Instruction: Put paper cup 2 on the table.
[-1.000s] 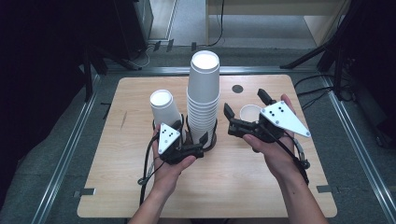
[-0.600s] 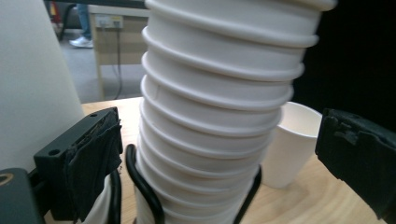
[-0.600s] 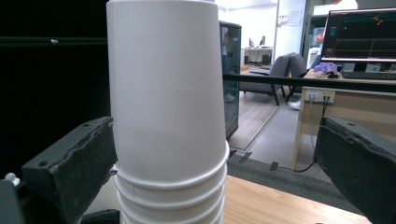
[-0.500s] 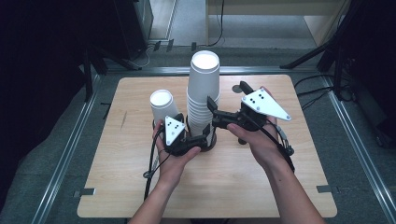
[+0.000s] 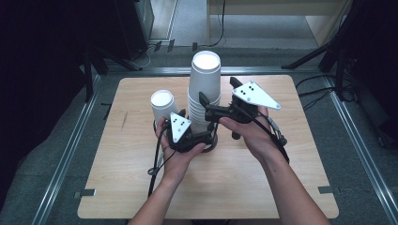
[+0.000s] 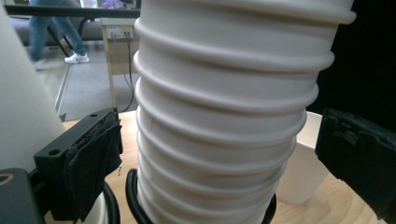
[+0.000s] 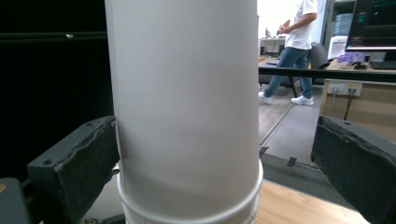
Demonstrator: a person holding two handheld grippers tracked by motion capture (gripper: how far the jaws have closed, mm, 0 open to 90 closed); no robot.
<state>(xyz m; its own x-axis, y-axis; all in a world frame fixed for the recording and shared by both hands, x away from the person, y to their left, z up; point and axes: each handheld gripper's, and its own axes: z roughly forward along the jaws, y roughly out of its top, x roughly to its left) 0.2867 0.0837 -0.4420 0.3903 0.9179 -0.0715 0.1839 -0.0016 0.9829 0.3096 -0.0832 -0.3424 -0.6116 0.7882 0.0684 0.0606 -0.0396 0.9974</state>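
cup stack (image 6: 224, 116) top cut off

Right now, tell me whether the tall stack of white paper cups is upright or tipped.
Upright. The tall stack of white paper cups stands on the wooden table, base down in the high view; its ribbed rims lean slightly in the left gripper view.

Light falls from overhead onto the bench (image 5: 141, 197), so the pale wood glows evenly while the floor on both sides sinks into near-black. The top of the tall cup stack (image 5: 205, 61) is blown out to flat white in the high view, and the shorter stack (image 5: 162, 99) glares nearly as much. Shadows under the hands are soft and short. The high view is a bit soft and grainy. In the left gripper view the stack's ribs are sharp enough, shaded toward the right. In the right gripper view the background is bright and slightly hazy, and the left half is dark.
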